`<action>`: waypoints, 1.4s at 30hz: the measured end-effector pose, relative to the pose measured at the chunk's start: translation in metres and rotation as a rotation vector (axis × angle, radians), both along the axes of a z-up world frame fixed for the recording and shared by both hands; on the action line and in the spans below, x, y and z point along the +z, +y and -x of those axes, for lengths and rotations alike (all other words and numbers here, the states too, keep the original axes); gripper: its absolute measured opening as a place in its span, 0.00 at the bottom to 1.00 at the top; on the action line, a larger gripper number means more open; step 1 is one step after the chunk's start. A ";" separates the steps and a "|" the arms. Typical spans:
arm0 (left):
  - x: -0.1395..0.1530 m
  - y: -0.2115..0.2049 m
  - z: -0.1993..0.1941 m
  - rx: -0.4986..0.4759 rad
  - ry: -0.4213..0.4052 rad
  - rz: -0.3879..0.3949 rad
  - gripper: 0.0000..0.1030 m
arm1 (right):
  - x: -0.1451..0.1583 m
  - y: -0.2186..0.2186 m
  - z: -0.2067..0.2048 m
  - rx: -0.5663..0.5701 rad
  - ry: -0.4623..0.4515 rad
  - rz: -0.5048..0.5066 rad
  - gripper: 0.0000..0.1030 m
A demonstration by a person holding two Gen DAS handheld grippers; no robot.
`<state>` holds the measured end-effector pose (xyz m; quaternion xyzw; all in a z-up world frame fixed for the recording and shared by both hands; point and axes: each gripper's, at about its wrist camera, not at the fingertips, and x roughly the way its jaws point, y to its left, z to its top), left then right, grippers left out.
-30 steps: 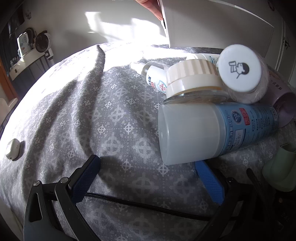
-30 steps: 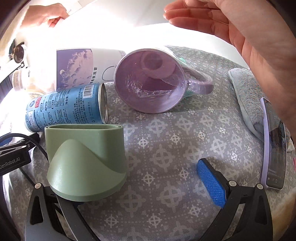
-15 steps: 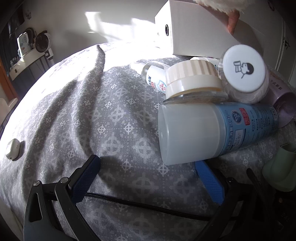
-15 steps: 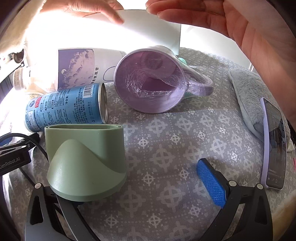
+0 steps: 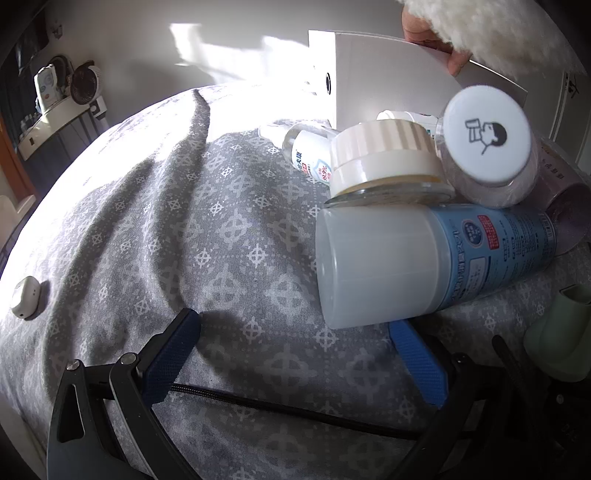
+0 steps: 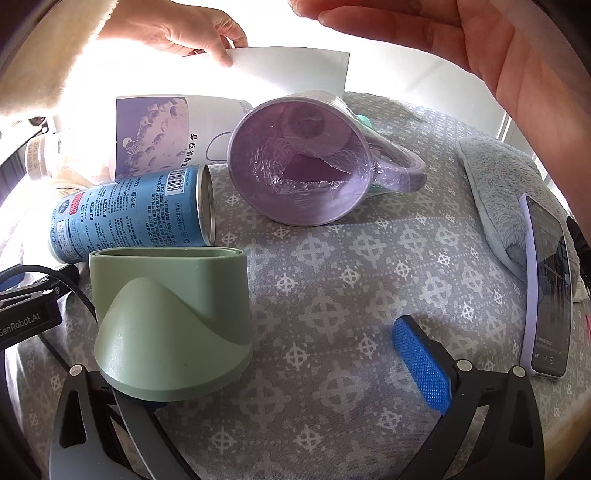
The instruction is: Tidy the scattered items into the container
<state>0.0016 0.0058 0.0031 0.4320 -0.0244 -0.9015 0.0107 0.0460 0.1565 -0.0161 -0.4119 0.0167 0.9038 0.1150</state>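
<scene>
A white box container (image 5: 391, 85) stands at the back of the grey patterned bed, held by bare hands (image 6: 192, 29); it also shows in the right wrist view (image 6: 295, 70). In front lie a blue spray can (image 5: 436, 254), a jar with a cream lid (image 5: 384, 158), a white-lidded jar (image 5: 487, 147) and a small spray bottle (image 5: 306, 155). The right wrist view shows the can (image 6: 129, 214), a purple mug (image 6: 306, 170) on its side and a green holder (image 6: 170, 317). My left gripper (image 5: 295, 354) is open, just before the can. My right gripper (image 6: 236, 354) is open; the green holder stands over its left finger.
A phone (image 6: 546, 284) leans on a grey plush item (image 6: 495, 177) at the right. A small white case (image 5: 24, 301) lies at the bed's left edge. A black cable (image 5: 280, 406) runs between the left fingers. A shelf with gadgets (image 5: 59, 96) stands far left.
The hands have lowered the white box onto the bed behind the items. Both grippers and the items have stayed still.
</scene>
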 end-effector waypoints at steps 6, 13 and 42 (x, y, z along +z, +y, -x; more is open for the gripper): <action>0.000 0.000 0.000 0.000 0.000 0.001 1.00 | 0.000 0.000 -0.001 0.000 0.000 0.000 1.00; 0.000 0.001 -0.001 0.000 0.000 0.001 1.00 | 0.001 -0.004 -0.010 0.001 -0.001 -0.001 1.00; 0.000 0.000 0.000 0.000 0.000 0.001 1.00 | 0.007 -0.009 -0.013 0.001 -0.007 0.002 1.00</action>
